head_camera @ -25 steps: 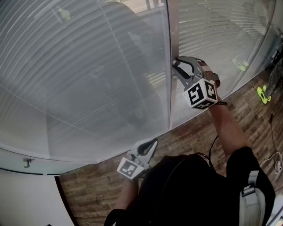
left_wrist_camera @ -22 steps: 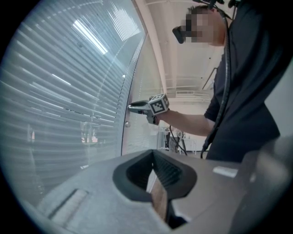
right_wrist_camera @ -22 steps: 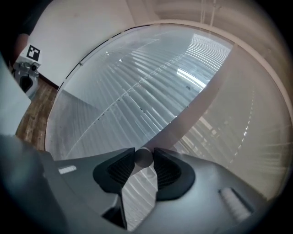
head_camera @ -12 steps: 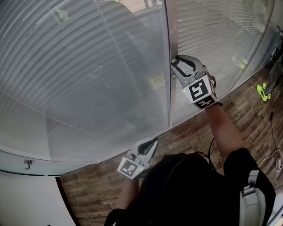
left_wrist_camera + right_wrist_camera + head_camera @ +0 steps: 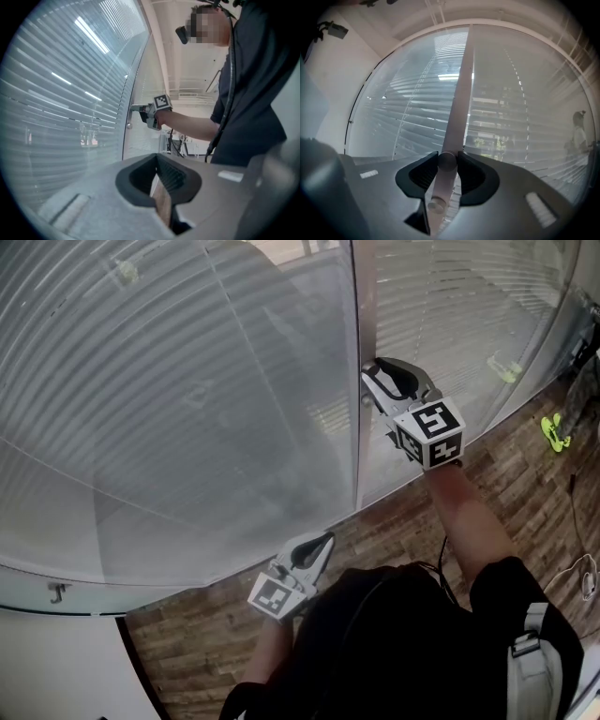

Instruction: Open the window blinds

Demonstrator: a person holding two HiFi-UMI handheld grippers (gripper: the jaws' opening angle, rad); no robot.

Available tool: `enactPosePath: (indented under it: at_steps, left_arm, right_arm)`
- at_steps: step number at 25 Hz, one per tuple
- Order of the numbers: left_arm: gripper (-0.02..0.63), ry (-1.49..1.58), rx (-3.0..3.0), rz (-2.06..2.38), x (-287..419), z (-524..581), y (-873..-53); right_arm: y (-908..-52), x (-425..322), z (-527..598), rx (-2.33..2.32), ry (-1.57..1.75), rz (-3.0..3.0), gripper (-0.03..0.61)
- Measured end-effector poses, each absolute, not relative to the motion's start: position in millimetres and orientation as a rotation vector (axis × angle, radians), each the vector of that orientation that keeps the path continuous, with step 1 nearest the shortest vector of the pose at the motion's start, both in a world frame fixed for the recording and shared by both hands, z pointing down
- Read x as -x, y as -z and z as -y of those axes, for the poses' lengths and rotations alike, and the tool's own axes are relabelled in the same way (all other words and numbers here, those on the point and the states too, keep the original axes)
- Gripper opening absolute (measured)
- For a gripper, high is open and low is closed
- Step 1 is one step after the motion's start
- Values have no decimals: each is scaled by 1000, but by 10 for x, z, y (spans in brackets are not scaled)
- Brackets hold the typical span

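Observation:
Slatted window blinds point(image 5: 187, 399) hang behind glass on both sides of a vertical metal frame post point(image 5: 361, 296). My right gripper point(image 5: 371, 373) reaches level to that post and is shut on a small round knob point(image 5: 446, 161), which sits squeezed between its dark pads. A second small knob point(image 5: 436, 205) shows lower on the post. From the left gripper view, the right gripper point(image 5: 133, 108) is seen side-on against the post. My left gripper point(image 5: 323, 540) hangs low near the window's bottom edge, shut, with nothing in it.
A wooden floor point(image 5: 216, 634) runs along the foot of the glass. Something bright green point(image 5: 551, 432) lies on the floor at the right. A small hook point(image 5: 58, 591) sticks out of the white wall at lower left. Cables trail at the right edge.
The right gripper has rolled about its own axis while gripping the knob, so its marker cube shows a different face. The left gripper has stayed where it was.

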State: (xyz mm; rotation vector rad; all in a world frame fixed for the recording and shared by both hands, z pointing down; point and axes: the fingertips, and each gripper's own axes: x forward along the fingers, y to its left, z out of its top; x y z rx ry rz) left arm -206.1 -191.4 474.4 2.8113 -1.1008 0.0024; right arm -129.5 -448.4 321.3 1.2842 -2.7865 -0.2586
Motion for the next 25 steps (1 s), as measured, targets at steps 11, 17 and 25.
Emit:
enactPosePath:
  at_steps: [11,17,25]
  left_arm:
    - [5,20,-2812,1094,2093,1924,-4710]
    - [5,32,-2805,1108,2128,1938,-4711]
    - [5,20,-2802,1100,2098,1915,-4702]
  right_arm:
    - [-3169,1248,4501,-1311,-216,3025,135]
    - [-3166,1237,4521,-1320,-271,3048,135]
    - [-3150,1249,4505,-1310,-251,3053,137]
